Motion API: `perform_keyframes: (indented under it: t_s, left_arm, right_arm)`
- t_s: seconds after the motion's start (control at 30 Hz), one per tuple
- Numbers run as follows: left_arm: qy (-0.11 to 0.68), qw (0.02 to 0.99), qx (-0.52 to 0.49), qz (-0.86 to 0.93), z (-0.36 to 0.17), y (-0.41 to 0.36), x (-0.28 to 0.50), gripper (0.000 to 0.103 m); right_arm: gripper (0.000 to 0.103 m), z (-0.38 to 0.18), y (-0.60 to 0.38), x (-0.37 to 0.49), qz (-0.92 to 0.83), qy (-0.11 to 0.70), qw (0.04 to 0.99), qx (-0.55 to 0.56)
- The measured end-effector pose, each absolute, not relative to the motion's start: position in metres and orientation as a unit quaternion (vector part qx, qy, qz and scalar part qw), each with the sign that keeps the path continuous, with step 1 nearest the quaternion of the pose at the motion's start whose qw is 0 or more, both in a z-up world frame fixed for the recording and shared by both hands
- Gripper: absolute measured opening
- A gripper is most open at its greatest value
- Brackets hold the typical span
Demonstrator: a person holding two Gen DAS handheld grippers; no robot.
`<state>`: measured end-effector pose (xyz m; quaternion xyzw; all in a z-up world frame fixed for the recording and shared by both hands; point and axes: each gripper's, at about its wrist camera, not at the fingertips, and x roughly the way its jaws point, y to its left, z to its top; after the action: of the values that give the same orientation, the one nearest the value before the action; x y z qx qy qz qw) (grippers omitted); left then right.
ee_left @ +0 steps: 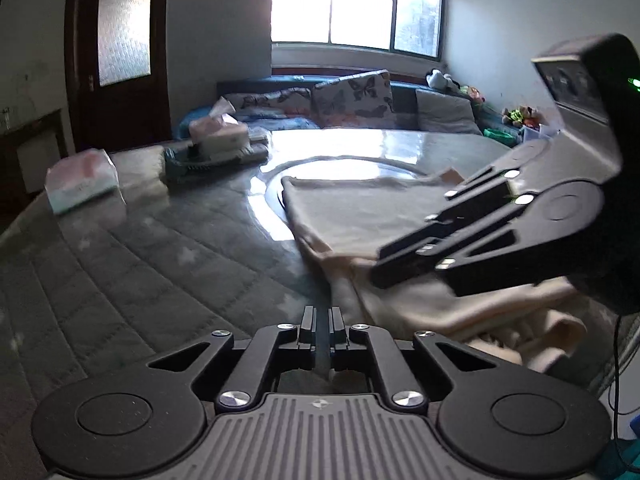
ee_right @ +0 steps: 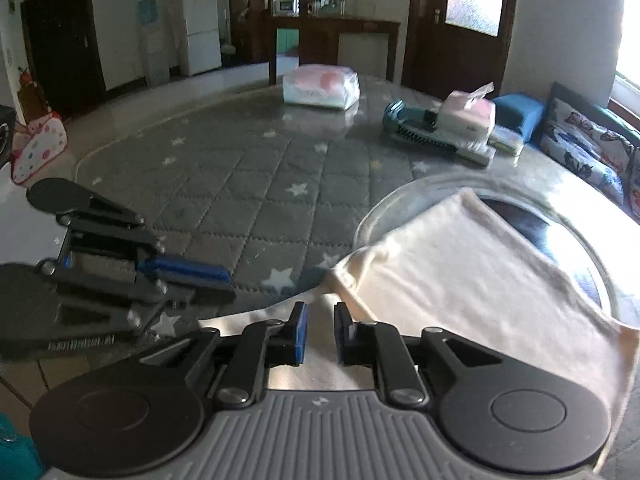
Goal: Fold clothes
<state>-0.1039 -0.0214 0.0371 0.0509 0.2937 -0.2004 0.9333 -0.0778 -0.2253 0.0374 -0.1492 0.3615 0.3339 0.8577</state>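
Left wrist view: I have my left gripper (ee_left: 322,330) low over the grey quilted table cover (ee_left: 132,264), its jaws drawn almost together with only a thin slit between them and nothing visible in that slit. The cream garment (ee_left: 360,208) lies ahead and to the right, its far part spread over the round glass turntable (ee_left: 264,184) and its near part bunched in folds at the table edge. My right gripper (ee_left: 384,264) reaches in from the right, its tips directly above the bunched cloth; from this angle I cannot tell whether it has hold of anything. A tissue pack (ee_left: 82,182) sits on the left of the table, and a tissue box (ee_left: 218,130) sits farther back, near the window.

Right wrist view: my right gripper (ee_right: 320,330) hangs with its jaws parted, a clear gap between the blue pads (ee_right: 301,330), and cream fabric beneath them, not pinched. The garment (ee_right: 472,264) stretches off to the right across the turntable (ee_right: 384,208), one corner pointing away from me. My left gripper (ee_right: 200,282) shows at left, fingers close together above the star-printed cover (ee_right: 248,184). The tissue pack (ee_right: 320,86) and a teal brush (ee_right: 412,126) sit at the far side.
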Motion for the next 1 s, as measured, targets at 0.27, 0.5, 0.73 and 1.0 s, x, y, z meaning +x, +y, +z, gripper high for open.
perform_keyframes:
  t_s: [0.27, 0.5, 0.73, 1.0]
  left_arm:
    - [0.279, 0.928, 0.059, -0.241, 0.054, -0.048, -0.085, 0.013]
    - [0.304, 0.91, 0.07, -0.273, 0.04, -0.075, -0.063, 0.013]
    - [0.318, 0.9, 0.092, -0.285, 0.024, -0.085, -0.058, 0.013]
    - [0.314, 0.9, 0.112, -0.281, 0.023, -0.088, -0.063, 0.016]
  right_arm:
    - [0.014, 0.023, -0.236, -0.095, 0.334, 0.389, 0.844, -0.156]
    - [0.024, 0.043, -0.259, -0.126, 0.338, 0.366, 0.856, -0.138]
    - [0.024, 0.041, -0.333, -0.135, 0.23, 0.394, 0.881, -0.123]
    - [0.024, 0.031, -0.345, -0.152, 0.244, 0.413, 0.868, -0.132]
